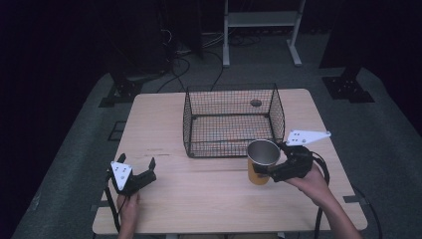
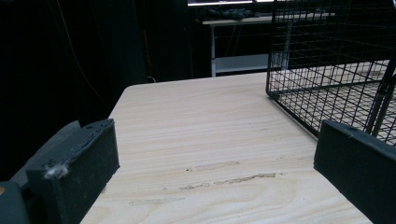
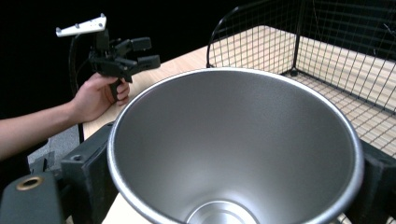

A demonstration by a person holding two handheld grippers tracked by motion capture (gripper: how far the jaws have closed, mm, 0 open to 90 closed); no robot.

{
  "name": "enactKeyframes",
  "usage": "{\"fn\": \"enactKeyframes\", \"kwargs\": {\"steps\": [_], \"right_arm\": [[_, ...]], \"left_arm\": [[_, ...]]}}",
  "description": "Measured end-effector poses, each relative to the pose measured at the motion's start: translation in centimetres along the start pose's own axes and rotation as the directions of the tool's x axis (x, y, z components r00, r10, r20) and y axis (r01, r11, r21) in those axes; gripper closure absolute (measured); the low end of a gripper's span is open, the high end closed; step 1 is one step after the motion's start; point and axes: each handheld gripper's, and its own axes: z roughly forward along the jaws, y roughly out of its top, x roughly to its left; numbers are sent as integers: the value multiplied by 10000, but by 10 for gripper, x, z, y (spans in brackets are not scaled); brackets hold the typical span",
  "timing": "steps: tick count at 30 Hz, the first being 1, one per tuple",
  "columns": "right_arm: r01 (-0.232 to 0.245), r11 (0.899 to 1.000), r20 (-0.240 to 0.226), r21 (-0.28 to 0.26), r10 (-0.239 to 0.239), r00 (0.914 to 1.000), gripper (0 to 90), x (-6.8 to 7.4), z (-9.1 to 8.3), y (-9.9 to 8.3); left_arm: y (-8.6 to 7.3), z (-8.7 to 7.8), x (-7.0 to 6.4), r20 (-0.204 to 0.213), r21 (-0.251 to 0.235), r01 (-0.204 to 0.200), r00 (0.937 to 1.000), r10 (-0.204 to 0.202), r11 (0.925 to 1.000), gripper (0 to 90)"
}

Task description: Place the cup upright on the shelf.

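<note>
from the high view, a pale wooden counter (image 1: pixel 199 194) stands on a grey floor in a dark room, with a black wire basket (image 1: pixel 233 120) sitting toward its far middle. the left tool (image 1: pixel 143 175) is held low over the near-left part of the counter, a hand (image 1: pixel 128 205) gripping it from the bottom edge, its two jaws spread wide with nothing between them. the right tool (image 1: pixel 268 167) sits at the near-right, just in front of the basket's near-right corner, with a hand (image 1: pixel 314 181) behind it and the forearm running off toward the bottom right. its jaws are closed on a metal cup (image 1: pixel 262 162) — silver at the rim, yellow on its outer side — held upright, mouth up; whether its base touches the counter cannot be told from here.

the left gripper view looks along the counter (image 2: pixel 205 135) from low down. the two black jaws rise at either side of the bottom edge, far apart, with bare wood grain and a few faint scuff marks between them. the basket (image 2: pixel 327 70) stands to the upper right, well apart from the jaws.

the right gripper view looks straight down into the cup (image 3: pixel 233 140): a brushed silver inside, a rolled rim, the round bottom just in sight at the bottom edge. a black jaw presses against the cup on each side. beyond it, at upper left, the left tool (image 3: pixel 149 52) is held above the counter's edge by the other hand (image 3: pixel 98 95), jaws apart. the basket (image 3: pixel 336 51) shows at upper right — just beside the cup.
</note>
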Motion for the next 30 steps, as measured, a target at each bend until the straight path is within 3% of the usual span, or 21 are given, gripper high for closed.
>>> {"fn": "enactKeyframes", "kwargs": {"steps": [13, 24, 30], "right_arm": [[22, 9996, -70, 264, -20, 10000, 95, -22, 9, 36], [54, 9968, -215, 793, -37, 9998, 95, -49, 37, 68], [142, 9961, -242, 867, -122, 9996, 94, -55, 50, 83]], "left_arm": [[0, 0, 0, -7, 13, 11, 10000, -11, 10000, 0], [0, 0, 0, -16, 20, -15, 10000, 15, 10000, 0], [0, 0, 0, -17, 7, 33, 10000, -33, 10000, 0]]}}
